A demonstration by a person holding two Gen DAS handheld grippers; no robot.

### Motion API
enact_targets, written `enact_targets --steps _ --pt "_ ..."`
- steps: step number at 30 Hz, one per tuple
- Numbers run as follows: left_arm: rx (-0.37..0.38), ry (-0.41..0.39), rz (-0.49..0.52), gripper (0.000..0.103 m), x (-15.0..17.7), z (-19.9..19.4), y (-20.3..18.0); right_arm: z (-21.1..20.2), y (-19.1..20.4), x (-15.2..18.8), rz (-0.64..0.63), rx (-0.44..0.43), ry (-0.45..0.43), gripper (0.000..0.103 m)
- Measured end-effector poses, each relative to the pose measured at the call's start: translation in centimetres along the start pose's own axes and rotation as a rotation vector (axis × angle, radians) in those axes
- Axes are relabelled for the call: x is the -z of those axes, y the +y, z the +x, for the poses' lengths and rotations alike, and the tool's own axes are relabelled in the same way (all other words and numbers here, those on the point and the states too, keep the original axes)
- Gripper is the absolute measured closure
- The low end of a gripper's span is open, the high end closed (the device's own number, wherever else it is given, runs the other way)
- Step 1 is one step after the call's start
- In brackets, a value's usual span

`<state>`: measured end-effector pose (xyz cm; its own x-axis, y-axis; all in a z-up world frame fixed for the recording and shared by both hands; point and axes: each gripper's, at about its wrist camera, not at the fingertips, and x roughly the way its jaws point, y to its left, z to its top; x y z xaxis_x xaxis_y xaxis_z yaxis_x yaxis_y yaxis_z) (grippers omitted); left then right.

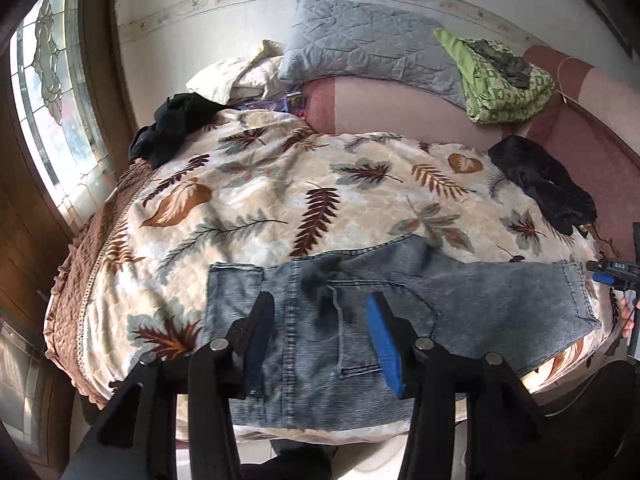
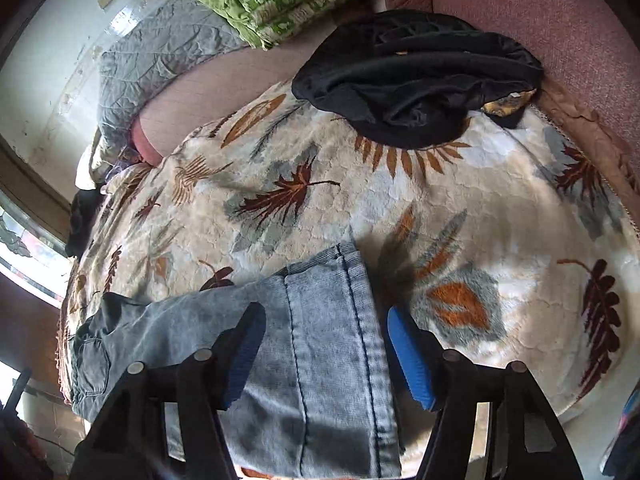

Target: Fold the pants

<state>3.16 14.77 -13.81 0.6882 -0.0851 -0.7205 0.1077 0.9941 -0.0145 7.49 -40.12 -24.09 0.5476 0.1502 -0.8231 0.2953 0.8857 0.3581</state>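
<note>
The left hand-held gripper [image 1: 320,332] stands partly open above the waist end of the jeans [image 1: 360,308], its blue pads apart and clear of the denim, holding nothing. The right hand-held gripper [image 2: 324,344] is likewise spread wide over the leg-hem end, the cloth lying loose between its fingers. The pants lie flat across the near edge of the bed on a leaf-print blanket [image 1: 280,184], with black garments [image 2: 416,80] and a grey pillow [image 1: 368,48] beyond.
</note>
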Motion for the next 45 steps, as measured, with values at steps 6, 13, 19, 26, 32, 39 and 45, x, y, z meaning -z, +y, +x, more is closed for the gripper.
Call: enact_targets --steps 6,13,19,26,32,39,45 --pt "0.078 0.092 0.080 0.046 2.7 5.2 -7.0 3.7 -1.3 -0.7 0.067 -0.046 0.041 0.042" --pt "0.030 0.119 0.108 0.046 4.6 9.7 -9.7 4.2 -1.6 -0.7 0.057 -0.032 0.015 0.090" --pt "0.043 0.195 0.055 0.046 6.6 12.6 -8.4 4.7 -2.3 -0.7 0.038 0.076 0.012 0.091" --pt "0.072 0.152 0.050 0.046 6.6 11.2 -7.1 -0.3 3.6 -2.3 -0.035 0.107 -0.238 0.056" --pt "0.124 0.123 -0.020 0.045 6.6 11.3 -5.9 3.5 17.3 -0.5 -0.344 -0.285 -0.075 0.038" --pt "0.103 0.130 0.050 0.023 7.2 12.5 -7.6 10.9 29.1 4.1 -0.639 -0.360 0.121 0.043" --pt "0.013 0.122 0.169 0.015 8.1 13.2 -9.6 16.2 31.2 5.2 -0.680 -0.248 0.182 0.075"
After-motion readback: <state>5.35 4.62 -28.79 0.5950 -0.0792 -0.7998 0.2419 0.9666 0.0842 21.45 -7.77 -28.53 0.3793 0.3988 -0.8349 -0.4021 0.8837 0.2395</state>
